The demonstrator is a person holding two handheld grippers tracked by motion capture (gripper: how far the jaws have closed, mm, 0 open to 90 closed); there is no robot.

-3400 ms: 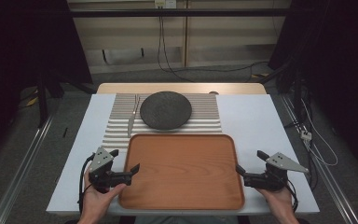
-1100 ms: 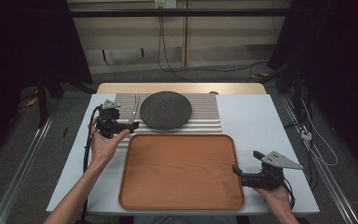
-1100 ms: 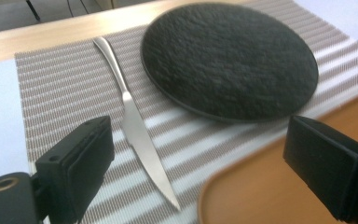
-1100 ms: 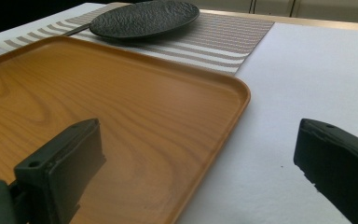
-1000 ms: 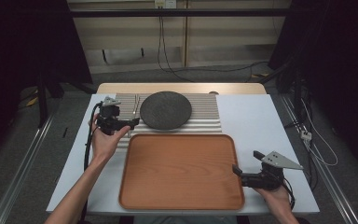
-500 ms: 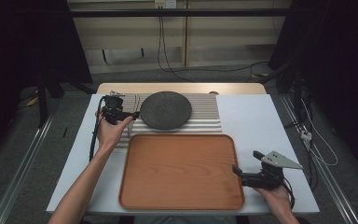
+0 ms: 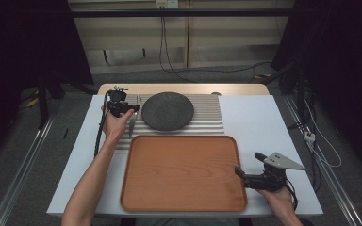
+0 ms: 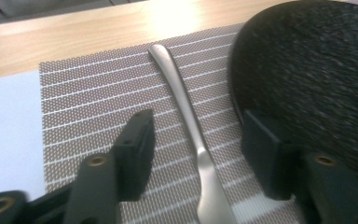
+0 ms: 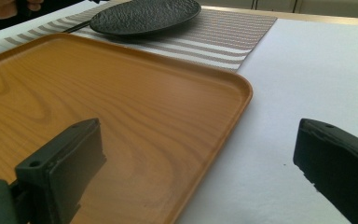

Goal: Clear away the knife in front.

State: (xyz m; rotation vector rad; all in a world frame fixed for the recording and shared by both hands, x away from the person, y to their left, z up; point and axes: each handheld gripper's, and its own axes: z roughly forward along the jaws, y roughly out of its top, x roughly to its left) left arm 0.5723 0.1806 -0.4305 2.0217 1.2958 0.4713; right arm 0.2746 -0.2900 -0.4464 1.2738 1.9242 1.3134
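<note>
Left gripper [image 8: 193, 140] closing, jaws straddling slim matte silver metal fork [image 8: 189, 126], not yet pinching. Lying flat on striped woven placemat [image 8: 88, 102] beside black round plate [image 8: 307, 70]. Light, stiff, slippery, probably; best pinched mid-handle.

Jaws closing astride fork [image 8: 193, 140] handle, beside plate [image 8: 307, 79].

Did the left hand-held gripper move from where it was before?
Yes. The left hand-held gripper went from beside the wooden tray up the table to the fork next to the dark plate. Its jaws have just been closing, with the fork between them.
</note>
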